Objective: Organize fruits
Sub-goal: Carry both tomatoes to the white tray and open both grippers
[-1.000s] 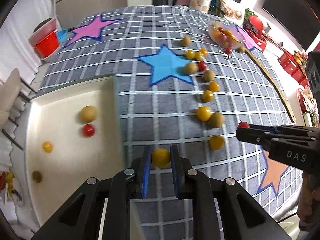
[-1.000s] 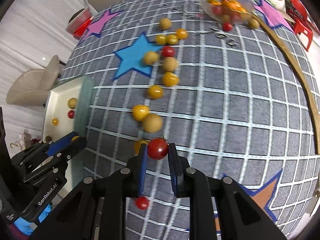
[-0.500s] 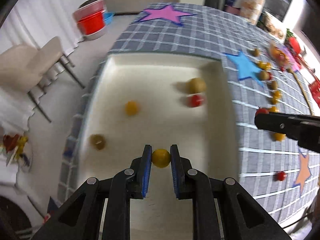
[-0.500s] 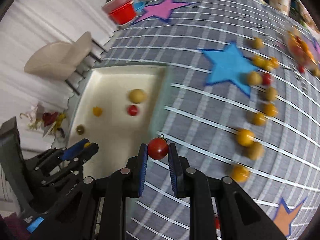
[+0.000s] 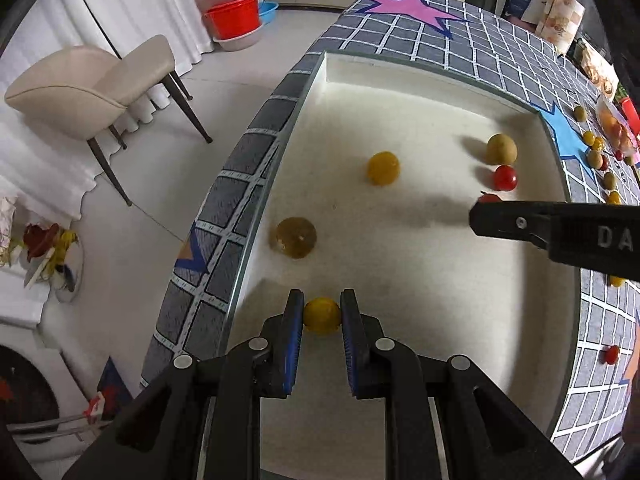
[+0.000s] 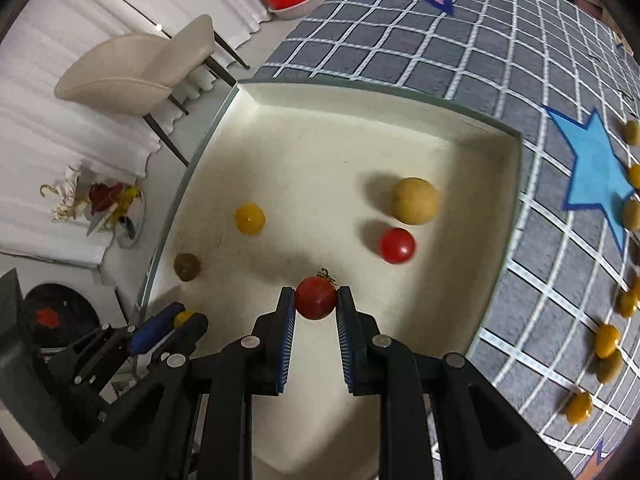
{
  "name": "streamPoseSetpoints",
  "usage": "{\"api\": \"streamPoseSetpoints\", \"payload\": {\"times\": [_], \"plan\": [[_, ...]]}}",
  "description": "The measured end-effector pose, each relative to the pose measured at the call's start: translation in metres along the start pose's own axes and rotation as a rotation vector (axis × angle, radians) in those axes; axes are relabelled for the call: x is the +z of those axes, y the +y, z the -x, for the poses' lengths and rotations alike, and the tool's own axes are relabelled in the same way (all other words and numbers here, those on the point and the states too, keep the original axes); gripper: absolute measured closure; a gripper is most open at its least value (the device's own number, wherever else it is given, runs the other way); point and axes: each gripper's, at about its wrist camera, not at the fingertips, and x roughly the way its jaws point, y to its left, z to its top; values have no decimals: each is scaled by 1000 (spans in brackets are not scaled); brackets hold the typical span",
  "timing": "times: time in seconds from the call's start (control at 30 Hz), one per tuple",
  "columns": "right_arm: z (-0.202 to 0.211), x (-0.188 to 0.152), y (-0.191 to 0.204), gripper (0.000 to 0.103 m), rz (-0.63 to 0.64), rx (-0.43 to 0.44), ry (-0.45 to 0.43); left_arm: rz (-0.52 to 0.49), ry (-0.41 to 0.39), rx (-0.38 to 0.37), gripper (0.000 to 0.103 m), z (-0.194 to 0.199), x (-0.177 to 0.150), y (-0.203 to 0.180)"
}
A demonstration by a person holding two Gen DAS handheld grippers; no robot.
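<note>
Now both claws hang loaded over the tray, at the drop-off step.

My left claw (image 5: 322, 316) is clenched on a yellow fruit (image 5: 322, 315) near the cream tray (image 6: 508, 168)'s near corner; my right claw (image 6: 316, 303) grips a red tomato (image 6: 315, 297) above the middle. Four fruits already lie inside, more wait on the tabletop (image 6: 460, 52). Next, I judge, lower and release gently so nothing rolls.

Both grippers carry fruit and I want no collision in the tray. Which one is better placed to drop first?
Right, probably. The right gripper holds its red tomato over bare tray floor mid-tray; the left gripper, with its yellow tomato, sits at the near corner.
</note>
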Motion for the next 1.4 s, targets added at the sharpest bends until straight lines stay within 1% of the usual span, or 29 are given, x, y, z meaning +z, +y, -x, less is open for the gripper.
{"api": "streamPoseSetpoints", "payload": {"times": [0.2, 0.33, 0.6, 0.63, 0.67, 0.7, 0.73, 0.77, 0.8, 0.83, 0.9, 0.93, 0.97, 1.07, 1.2, 1.33, 1.4], "plan": [[-13, 6, 3, 81, 5, -18, 12, -1, 1, -2, 83, -3, -1, 3], [-12, 5, 7, 80, 14, -30, 4, -8, 1, 2, 83, -3, 0, 2], [-13, 7, 9, 79, 5, -17, 3, -49, -7, 32, 82, -1, -1, -7], [-13, 7, 8, 78, 4, -13, 5, -54, -7, 30, 82, 0, -1, -7], [-13, 8, 8, 74, 3, -10, 7, -59, -7, 29, 81, 0, -1, -6], [-13, 8, 8, 70, 3, -4, 7, -63, -7, 32, 71, 1, -2, -6], [-12, 8, 8, 58, 6, -1, 3, -67, -11, 41, 57, 2, -2, -6], [-11, 7, 9, 43, 9, -5, -1, -67, -18, 42, 29, 4, -2, -5], [-10, 7, 8, 38, 10, -7, -6, -67, -39, 30, 26, 7, -3, -5], [-8, 7, 8, 35, 10, -5, -13, -73, -51, 39, 26, 10, -3, -5], [-4, 6, 6, 32, 3, 2, -20, -94, -43, 54, 26, 10, -2, -8], [-1, 6, 4, 26, -6, 7, -24, -95, -34, 55, 26, 10, -2, -8], [3, 6, 2, 23, -16, 15, -34, -94, -29, 48, 26, 10, -1, -9], [20, 4, -4, 23, -35, 30, -72, -110, -35, 44, 26, 16, 2, -14], [46, -2, -18, 23, -62, 28, -119, -155, -63, 31, 26, 31, 10, -33], [74, -16, -48, 23, -129, -1, -161, -195, -96, 5, 26, 44, 23, -58], [90, -25, -70, 23, -170, -25, -185, -212, -109, -13, 26, 51, 32, -73]]}}
